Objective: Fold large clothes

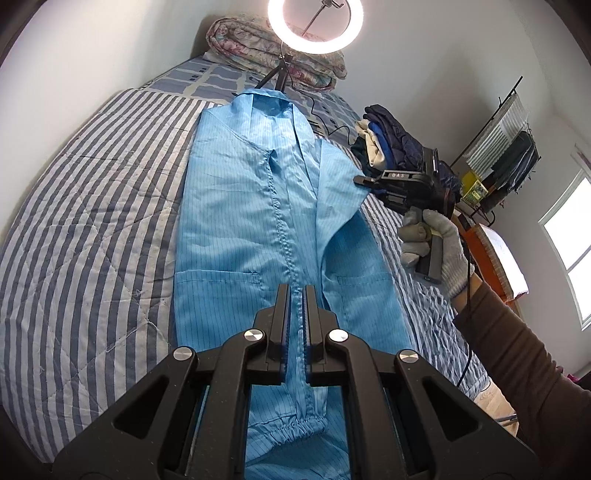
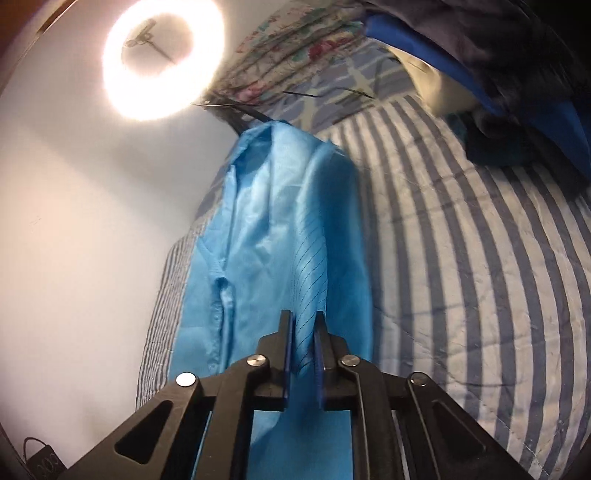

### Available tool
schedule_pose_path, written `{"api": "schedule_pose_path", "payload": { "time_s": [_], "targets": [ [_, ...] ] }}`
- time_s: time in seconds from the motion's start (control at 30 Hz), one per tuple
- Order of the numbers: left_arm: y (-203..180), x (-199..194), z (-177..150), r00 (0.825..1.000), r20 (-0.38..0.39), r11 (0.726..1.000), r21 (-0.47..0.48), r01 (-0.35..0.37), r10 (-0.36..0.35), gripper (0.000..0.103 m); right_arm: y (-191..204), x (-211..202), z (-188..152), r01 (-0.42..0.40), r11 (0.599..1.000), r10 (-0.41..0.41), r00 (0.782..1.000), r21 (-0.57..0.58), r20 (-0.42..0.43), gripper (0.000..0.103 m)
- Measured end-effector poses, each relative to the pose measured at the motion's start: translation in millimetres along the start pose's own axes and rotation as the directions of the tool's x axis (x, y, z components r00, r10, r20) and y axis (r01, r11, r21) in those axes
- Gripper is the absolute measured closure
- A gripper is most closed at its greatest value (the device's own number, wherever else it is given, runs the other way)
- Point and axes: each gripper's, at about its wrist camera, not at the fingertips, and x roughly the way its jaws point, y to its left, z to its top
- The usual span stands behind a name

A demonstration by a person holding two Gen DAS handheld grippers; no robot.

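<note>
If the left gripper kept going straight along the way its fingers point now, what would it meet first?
Most likely the blue coat itself: the left gripper points along its front placket toward the collar. How high it hovers above the fabric is unclear.

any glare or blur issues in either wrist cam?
Left wrist: sharp; ring light blown out at the top edge, window overexposed, heavy fisheye bend on the striped quilt. Right wrist: ring light flares widely, blue garment soft and sheeny, clothes pile blurred.

The blue coverall's lower legs run off the frame's bottom edge; the clothes pile is motion-blurred and cropped.
</note>
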Motion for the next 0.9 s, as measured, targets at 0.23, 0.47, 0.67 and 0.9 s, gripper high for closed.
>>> {"api": "schedule_pose_path", "payload": {
  "time_s": [0.23,0.47,0.67,0.9],
  "targets": [
    [3,-9,-1,1.000,0.005,1.000,-0.003,0.006,-0.006,0.101,59,35,9,-0.037,0.996,0.034,0.999,-0.078,-0.039,0.098],
    [7,-21,-1,0.999,0.029,1.000,0.001,-0.026,0.026,0.101,98,75,5,-0.089,0.987,0.080,0.994,-0.135,-0.076,0.068],
    [10,-27,-1,0.999,0.029,1.000,-0.008,-0.023,0.023,0.101,86,45,5,0.133,0.978,-0.133,0.991,-0.161,0.013,0.080],
    [2,-26,-1,0.999,0.031,0.999,0.024,-0.029,0.028,0.101,77,87,-17,0.184,0.971,-0.199,0.976,-0.155,-0.092,0.082]
  ]
}}
